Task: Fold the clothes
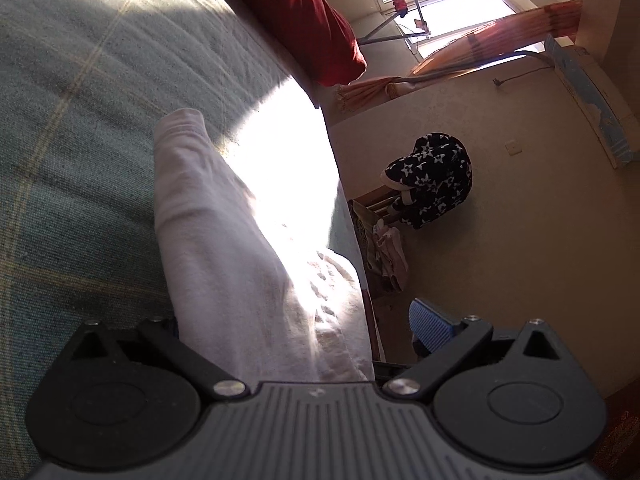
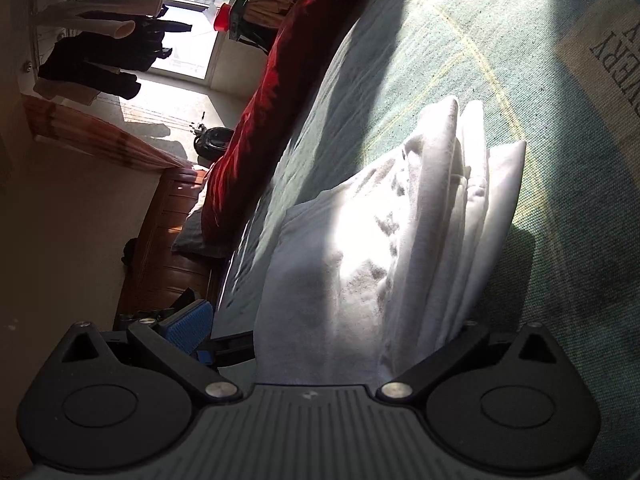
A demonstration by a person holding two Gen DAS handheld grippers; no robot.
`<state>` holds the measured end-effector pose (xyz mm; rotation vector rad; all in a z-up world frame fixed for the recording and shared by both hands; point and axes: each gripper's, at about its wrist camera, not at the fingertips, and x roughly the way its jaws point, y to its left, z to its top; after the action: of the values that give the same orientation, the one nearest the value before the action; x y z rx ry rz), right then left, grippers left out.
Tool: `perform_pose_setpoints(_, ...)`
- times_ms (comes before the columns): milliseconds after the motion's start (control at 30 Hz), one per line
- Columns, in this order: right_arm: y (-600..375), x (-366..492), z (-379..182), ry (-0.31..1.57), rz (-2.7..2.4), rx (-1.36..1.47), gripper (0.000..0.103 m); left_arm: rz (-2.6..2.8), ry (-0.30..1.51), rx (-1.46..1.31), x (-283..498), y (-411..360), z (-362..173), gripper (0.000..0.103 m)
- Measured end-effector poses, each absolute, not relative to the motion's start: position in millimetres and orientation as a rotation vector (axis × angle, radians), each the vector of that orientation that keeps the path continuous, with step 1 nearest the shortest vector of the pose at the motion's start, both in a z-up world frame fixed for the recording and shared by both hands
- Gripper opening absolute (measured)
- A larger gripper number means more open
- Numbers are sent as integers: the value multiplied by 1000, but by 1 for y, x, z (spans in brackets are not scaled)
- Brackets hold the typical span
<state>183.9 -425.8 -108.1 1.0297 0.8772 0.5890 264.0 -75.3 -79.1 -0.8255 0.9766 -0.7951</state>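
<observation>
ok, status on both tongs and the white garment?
Both tongs wide open around the folded white garment, grip unclear. Garment lies on green bedspread. Red cloth further back, not in the way.

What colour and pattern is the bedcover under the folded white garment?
The woven bedcover is muted green with thin yellowish plaid lines, clearest in the right wrist view.

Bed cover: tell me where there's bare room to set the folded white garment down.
Bare green plaid bed cover lies beyond and beside the white garment, up to the red quilt. In the right wrist view, cover is free between the garment and the printed patch. The bed's edge side is crowded.
</observation>
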Motion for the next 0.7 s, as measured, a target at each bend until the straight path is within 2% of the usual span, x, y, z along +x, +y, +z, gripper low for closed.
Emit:
perform_pose_setpoints(367,-345,191,-70,913,672,892,103,-731,894,-815,234,20,-54,99)
perform_pose_setpoints(700,-226,214,-38,958,771,774,103,-653,823,-809,206,124,-32,99)
